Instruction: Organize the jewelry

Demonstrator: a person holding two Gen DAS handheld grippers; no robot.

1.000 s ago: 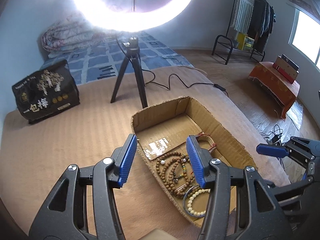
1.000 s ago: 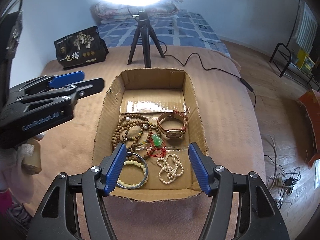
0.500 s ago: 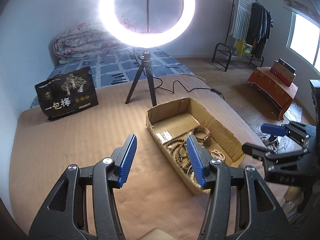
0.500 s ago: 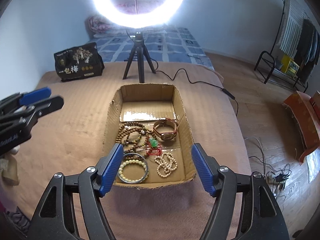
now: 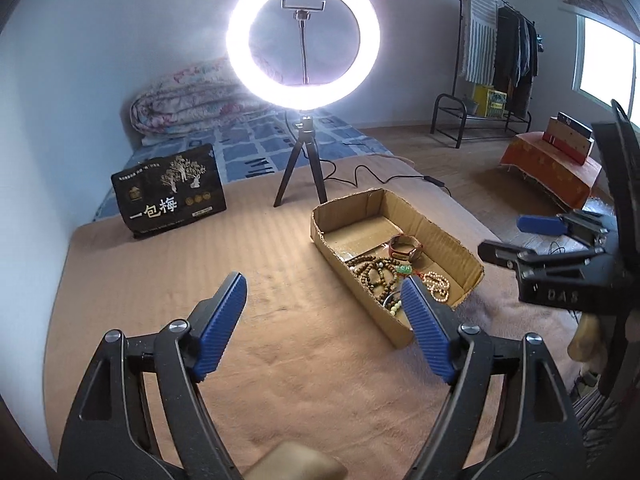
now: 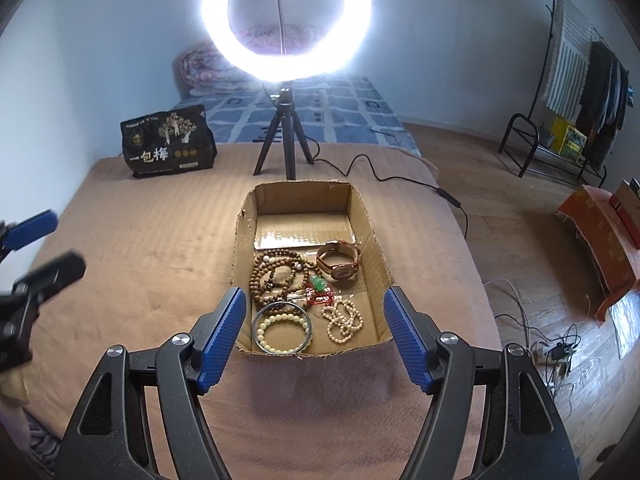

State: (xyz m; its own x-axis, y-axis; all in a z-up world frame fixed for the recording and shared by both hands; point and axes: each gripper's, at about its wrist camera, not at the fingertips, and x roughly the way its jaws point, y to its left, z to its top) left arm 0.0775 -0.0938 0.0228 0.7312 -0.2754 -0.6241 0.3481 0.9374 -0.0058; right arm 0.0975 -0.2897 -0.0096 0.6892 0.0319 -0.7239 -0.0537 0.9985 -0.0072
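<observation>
the box [image 6: 372, 236] sits open-topped on the tan blanket [image 6: 152, 248], long side running away from the right wrist view, so everything inside can be reached from above. all the jewelry lies in its near half: the brown bead strands [image 6: 276, 272] coiled at the left, the watch [image 6: 338, 262] at the right and a little farther back, the green pendant [image 6: 317, 282] on its red cord between them, the bangle [image 6: 282, 326] with a pale bead bracelet inside its ring at the near left corner, and the white bead string [image 6: 344, 320] bunched at the near right. the far half holds only a strip of shiny tape, which looks like room left for sorting. nothing is laid out on the blanket, so i judge the sorting is either finished or not begun; the pictures alone cannot say which. the right gripper [image 6: 312, 336] hangs over the near end of the box, jaws wide and empty, framing the bangle and white beads without touching them, a stance that suits choosing a piece or leaving. the left gripper [image 5: 324, 326] is off to the left of the box over bare blanket, its jaws opening with nothing between them; its right pad merely overlaps the box's near corner in its own view. the ring light [image 5: 303, 38] on its tripod stands just beyond the box to light it, and the black bag [image 5: 168, 196] stays far left, out of the way.
</observation>
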